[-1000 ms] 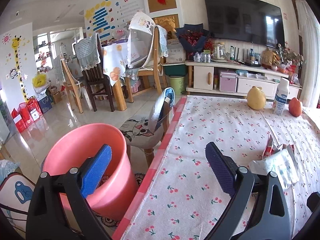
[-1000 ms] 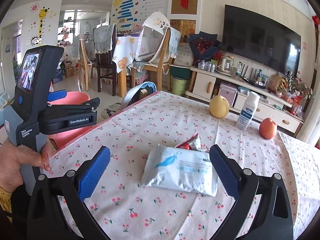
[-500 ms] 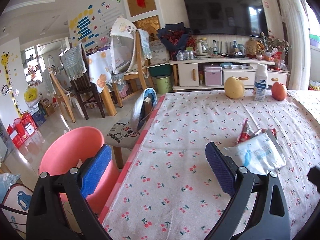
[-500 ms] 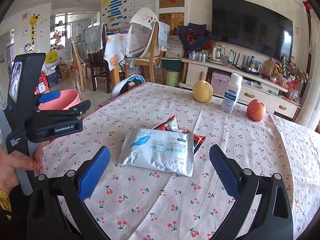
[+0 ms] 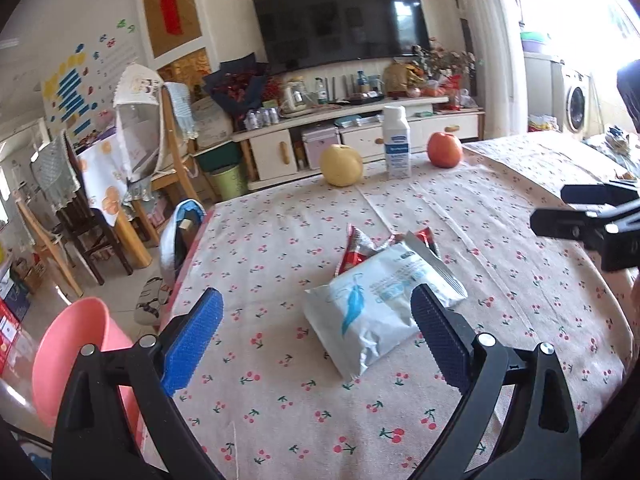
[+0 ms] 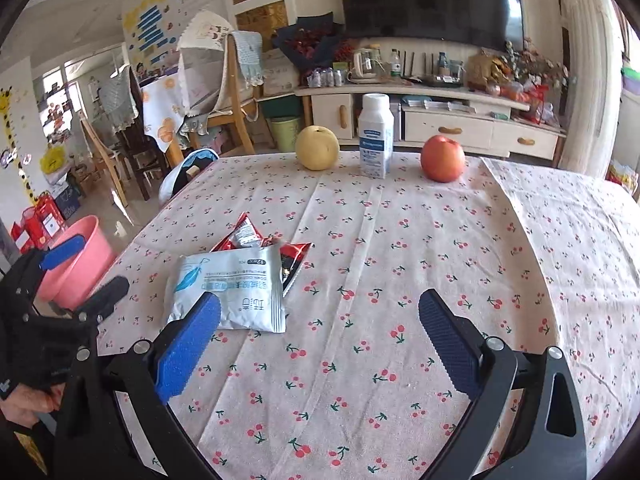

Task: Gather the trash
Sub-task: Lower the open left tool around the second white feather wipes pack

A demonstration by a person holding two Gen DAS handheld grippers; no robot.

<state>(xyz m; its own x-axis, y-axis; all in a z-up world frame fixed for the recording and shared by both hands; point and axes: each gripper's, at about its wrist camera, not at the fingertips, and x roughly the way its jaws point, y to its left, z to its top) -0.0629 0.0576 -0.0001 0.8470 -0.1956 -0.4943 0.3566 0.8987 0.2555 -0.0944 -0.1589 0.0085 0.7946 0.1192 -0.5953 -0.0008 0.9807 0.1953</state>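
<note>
Both claws, L (image 5: 316, 336) & R (image 6: 320, 340), gape wide, empty, over counter (image 6: 400, 280). White pouch (image 5: 376, 304) lies flat w/ red wrapper (image 6: 256, 238) tucked under its far edge. Beyond: pear (image 6: 317, 148), bottle (image 6: 375, 136), apple (image 6: 442, 158). Pink bin (image 5: 72, 356) on floor at left.

Through both wrist cameras I had a bright, daylit room. In the left wrist view the window (image 5: 576, 8) at upper right was blown out to white, and its glare washed over the curtain and the washing machine (image 5: 576, 104) beside it. The tablecloth (image 6: 400, 240) was evenly lit, with only soft, faint shadows under the fruit and the wrappers. The television (image 5: 340, 20) showed pale reflections on its dark screen. The floor at the left of the right wrist view carried a shiny patch of reflected light. Fisheye distortion bent the walls and furniture near the edges, and black vignetting filled the corners. The centre looked reasonably sharp; far shelves were soft and slightly smeared.
</note>
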